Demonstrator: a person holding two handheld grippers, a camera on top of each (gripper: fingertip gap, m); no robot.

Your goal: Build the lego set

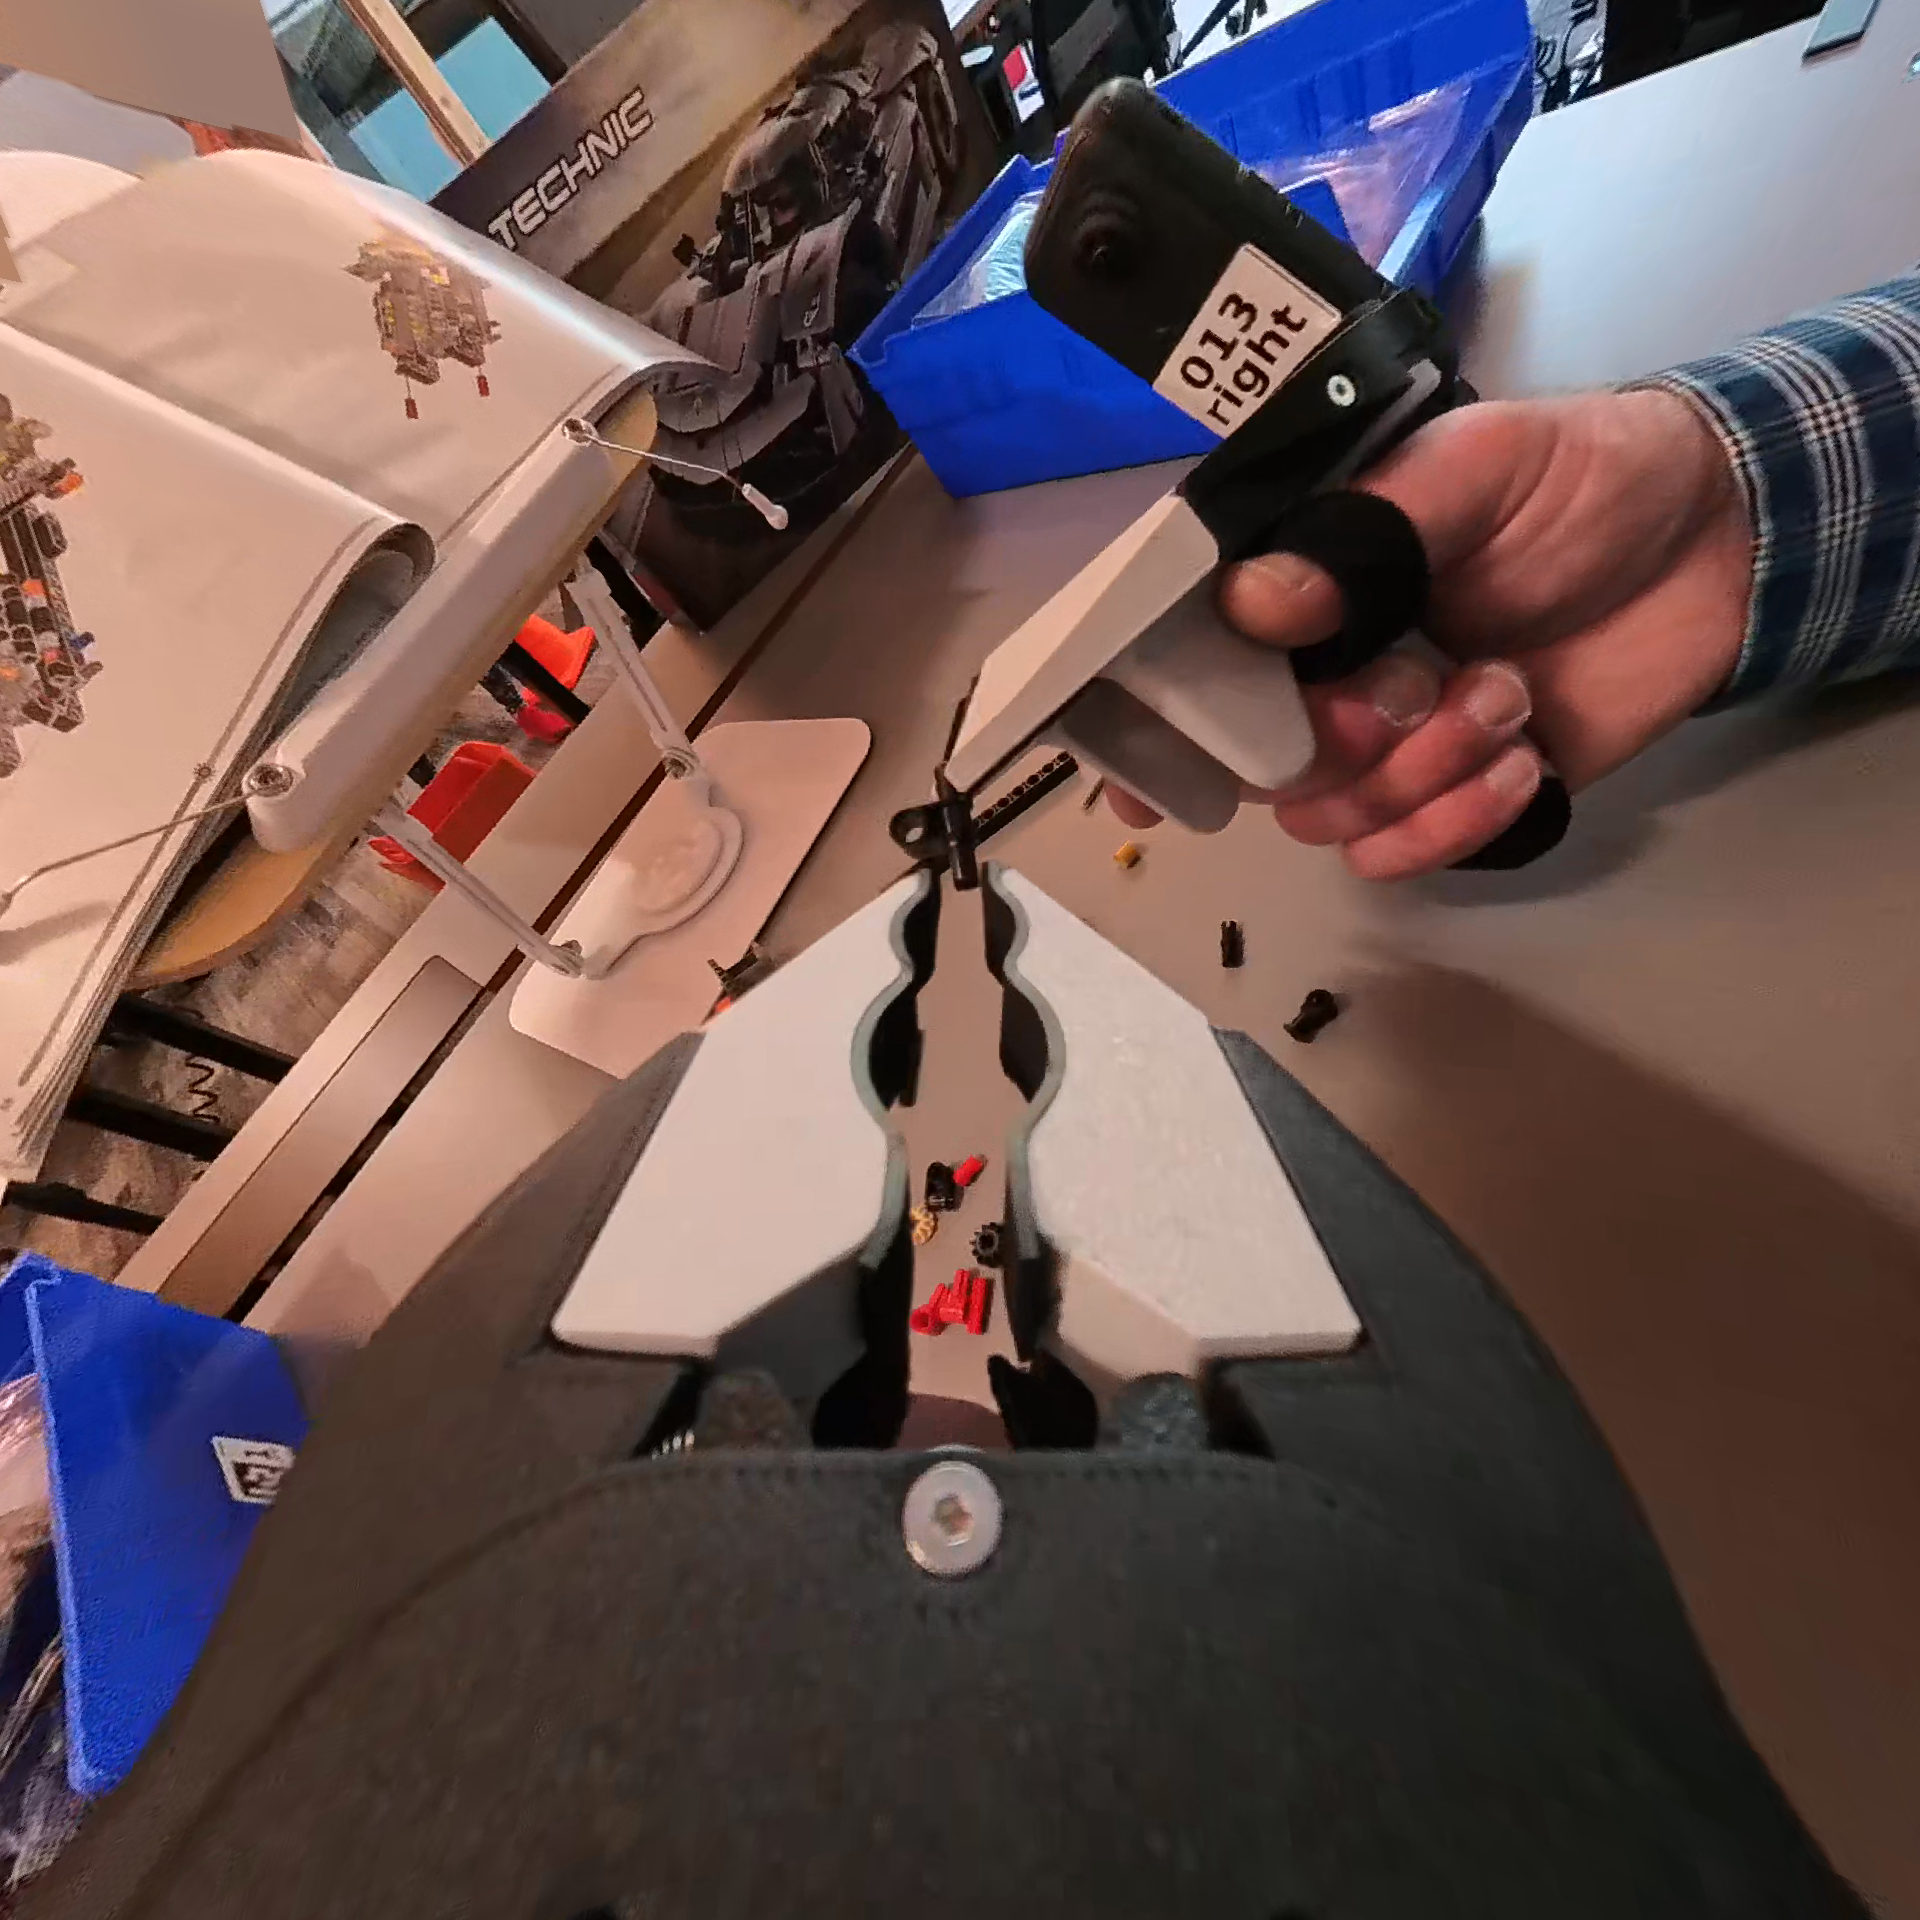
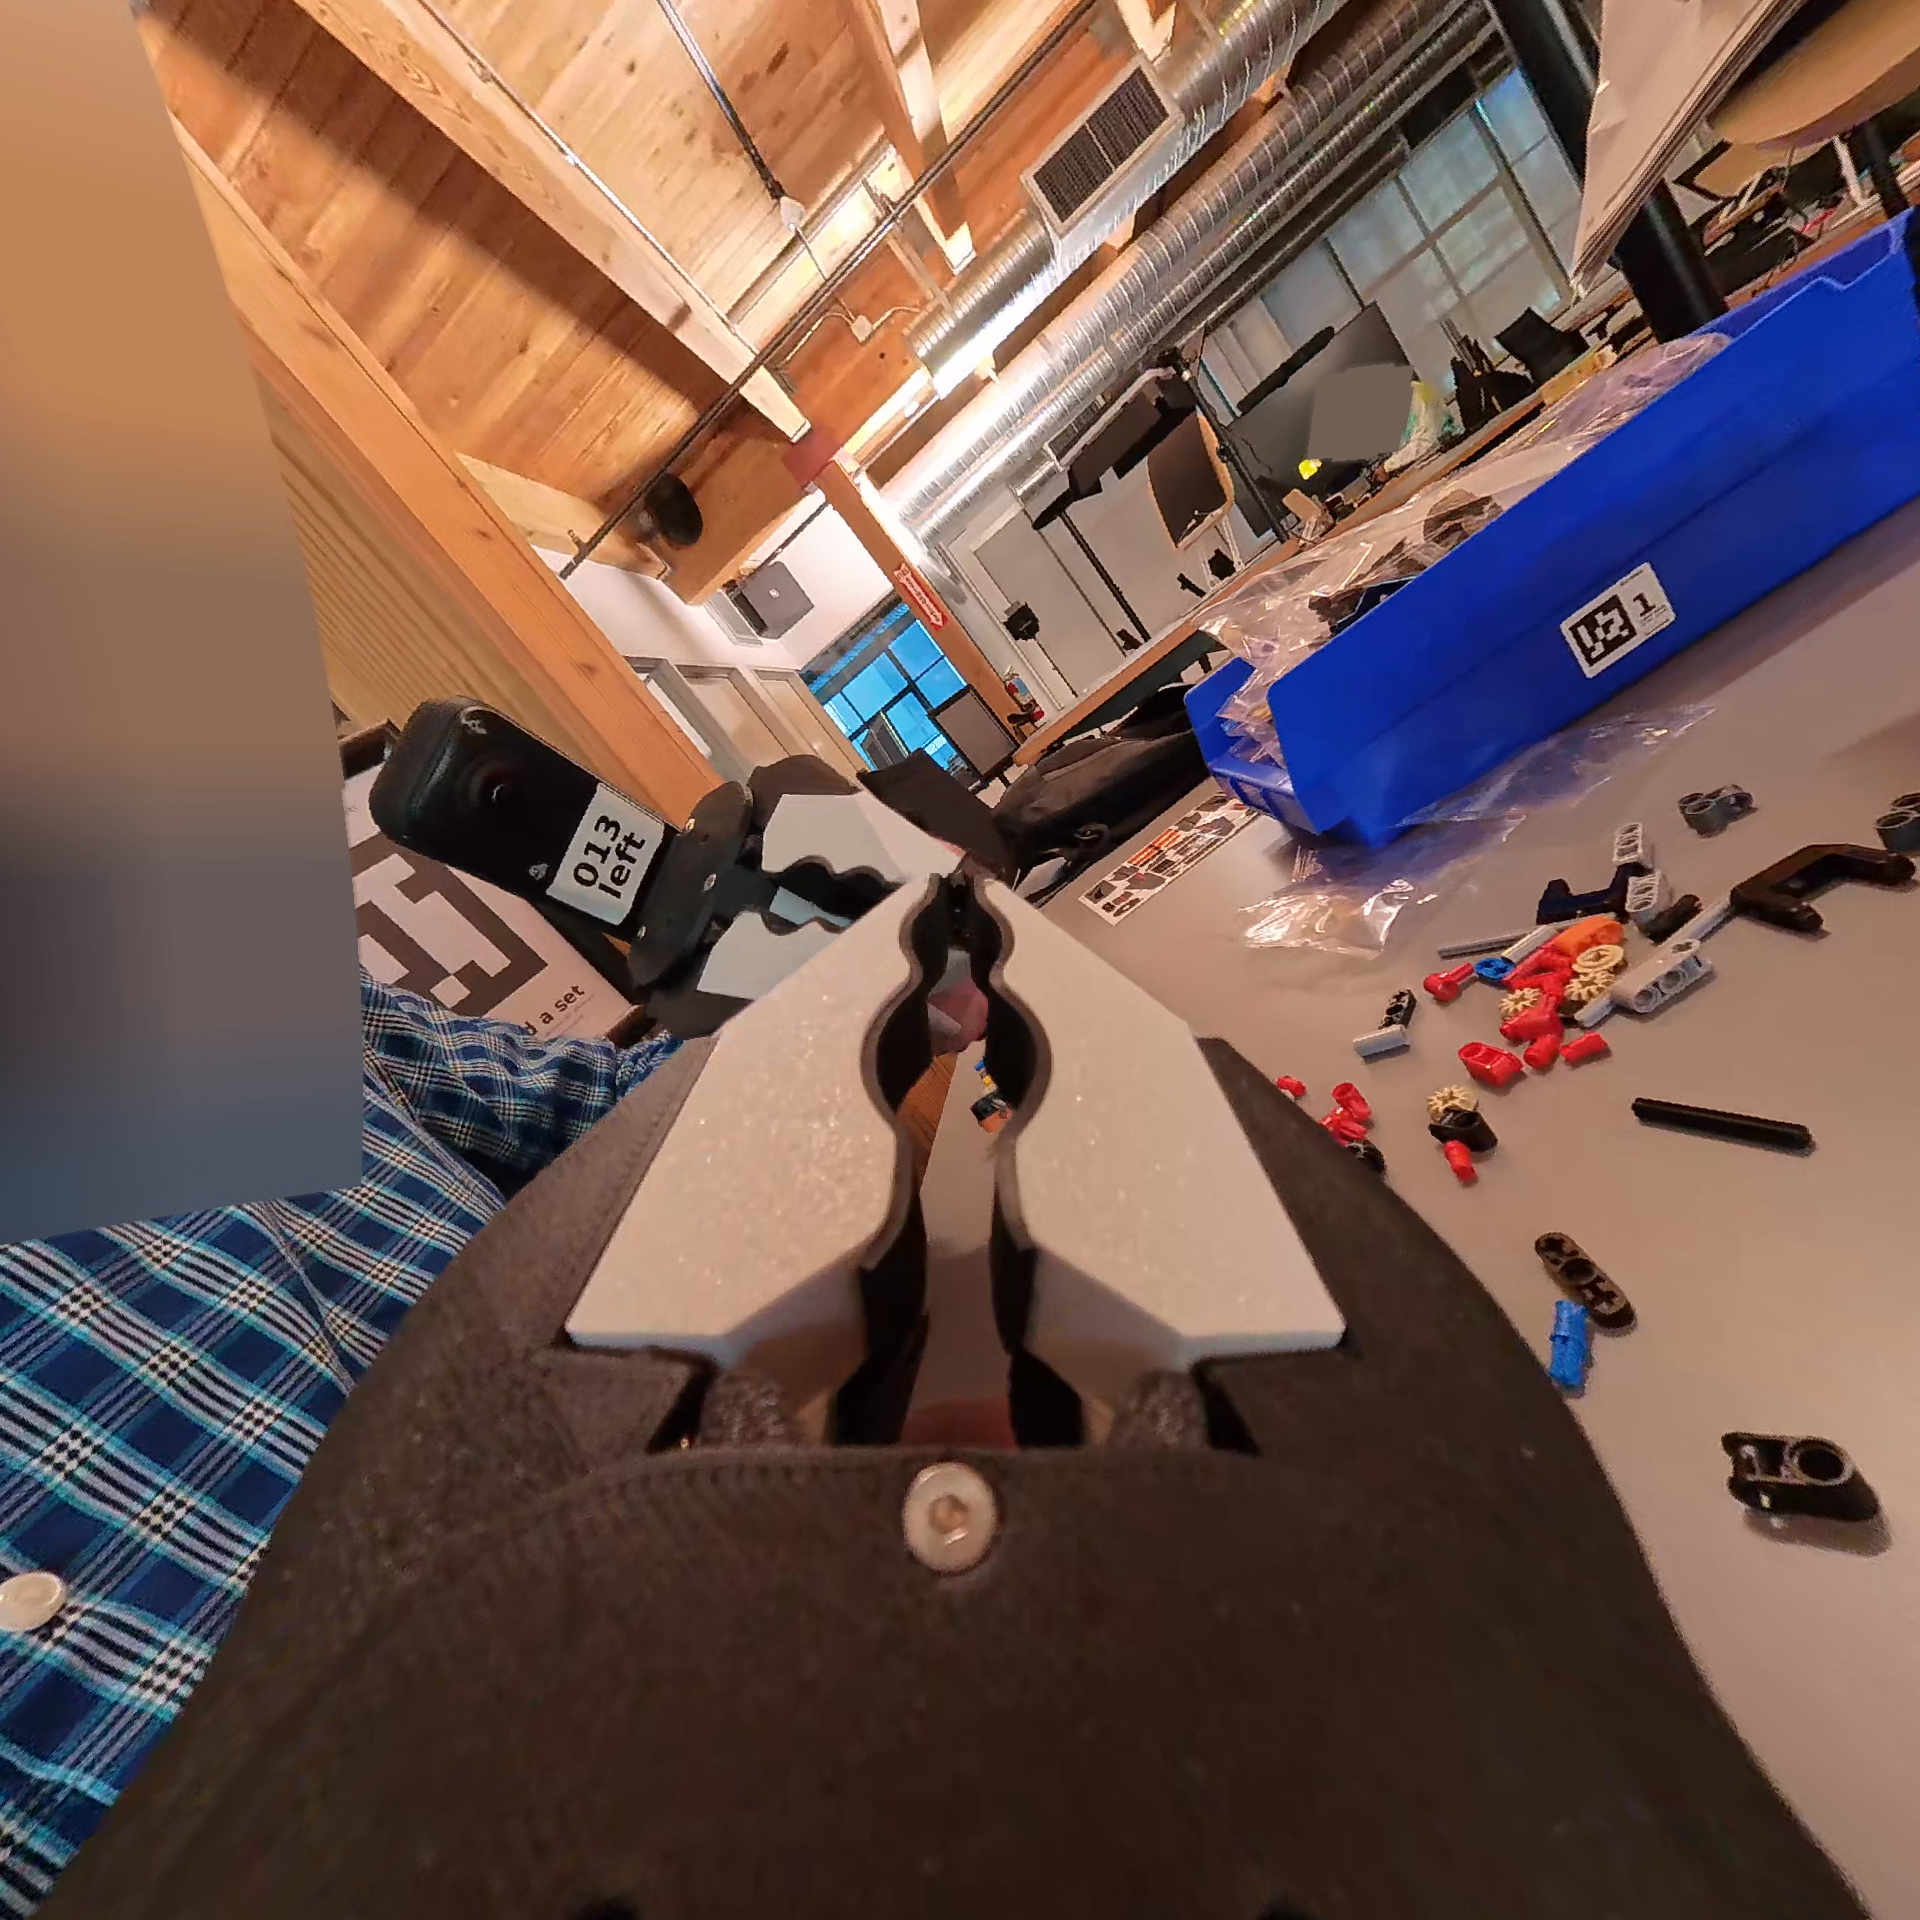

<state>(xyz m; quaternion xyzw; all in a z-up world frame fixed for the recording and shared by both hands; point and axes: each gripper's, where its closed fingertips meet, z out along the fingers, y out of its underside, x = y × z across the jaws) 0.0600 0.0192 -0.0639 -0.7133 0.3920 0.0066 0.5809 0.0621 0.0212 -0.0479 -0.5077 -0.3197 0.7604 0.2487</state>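
White-fingered black tool (image 1: 958, 883) bodies; blue plaid sleeve (image 1: 1829, 468).

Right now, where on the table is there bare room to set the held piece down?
Bare grey table lies right of the two small black pins, below the hand. It is crowded beside the blue bin, where the red, grey and black parts cluster.

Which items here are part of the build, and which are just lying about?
In use: left gripper, right gripper, small black assembly, instruction booklet, loose parts.
Lying about: blue bin, set box, sticker sheet.
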